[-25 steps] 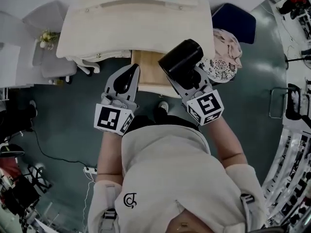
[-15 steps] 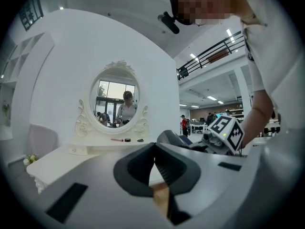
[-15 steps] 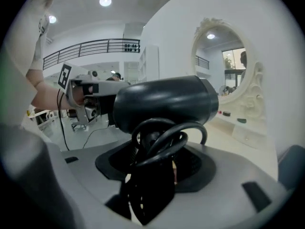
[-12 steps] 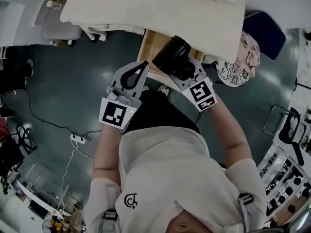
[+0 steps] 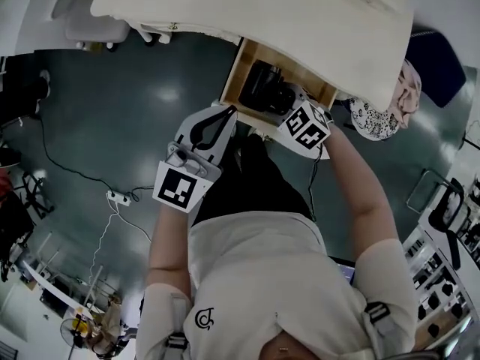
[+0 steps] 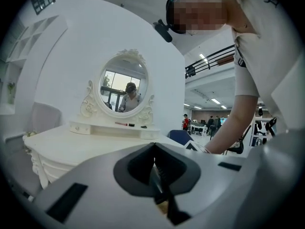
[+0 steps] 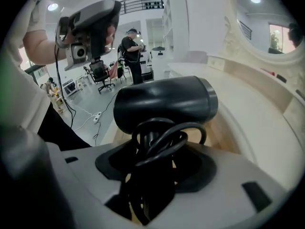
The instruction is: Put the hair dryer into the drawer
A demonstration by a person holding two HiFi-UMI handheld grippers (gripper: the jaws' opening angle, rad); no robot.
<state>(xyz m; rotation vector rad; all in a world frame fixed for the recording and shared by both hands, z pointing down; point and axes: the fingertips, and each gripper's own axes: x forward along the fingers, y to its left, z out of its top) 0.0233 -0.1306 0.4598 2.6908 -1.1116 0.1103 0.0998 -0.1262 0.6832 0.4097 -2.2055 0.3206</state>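
Your right gripper, clamped on the cord-wrapped handle of the black hair dryer, holds it at the mouth of the open wooden drawer, seemingly for a straight drop-in, while your left gripper, jaws together and empty, hangs clear beside the drawer front.

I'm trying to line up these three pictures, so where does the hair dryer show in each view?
Head view: hair dryer upper centre, at the open wooden drawer.
Left gripper view: not in it.
Right gripper view: hair dryer in the centre, gripped by the jaws of the right gripper, cord looped at its handle.
Shared landmark: the white dressing table.
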